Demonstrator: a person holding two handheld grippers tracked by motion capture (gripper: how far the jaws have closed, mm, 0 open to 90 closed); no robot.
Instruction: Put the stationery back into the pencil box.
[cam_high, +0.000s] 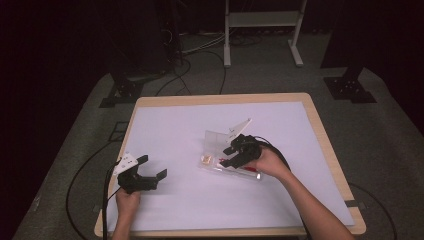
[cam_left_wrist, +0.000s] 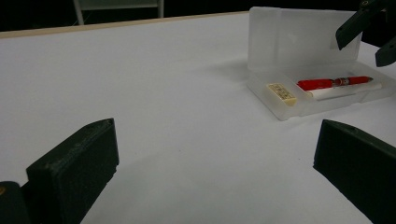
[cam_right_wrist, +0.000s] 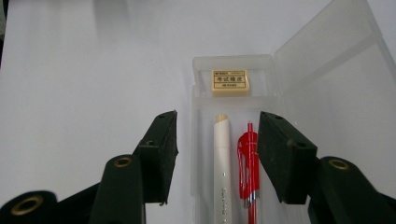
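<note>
White paper covers your table (cam_high: 165, 120). At the left, your left hand-held gripper (cam_high: 151, 167) rests with its jaws spread wide and nothing between them. Ahead of it, to its right, the clear pencil case (cam_left_wrist: 285, 110) lies open. Your right hand-held gripper (cam_high: 231, 156) hovers right above it, jaws apart around nothing; below them lie the eraser (cam_right_wrist: 229, 81), white pen (cam_right_wrist: 222, 158) and red pen (cam_right_wrist: 248, 161).
</note>
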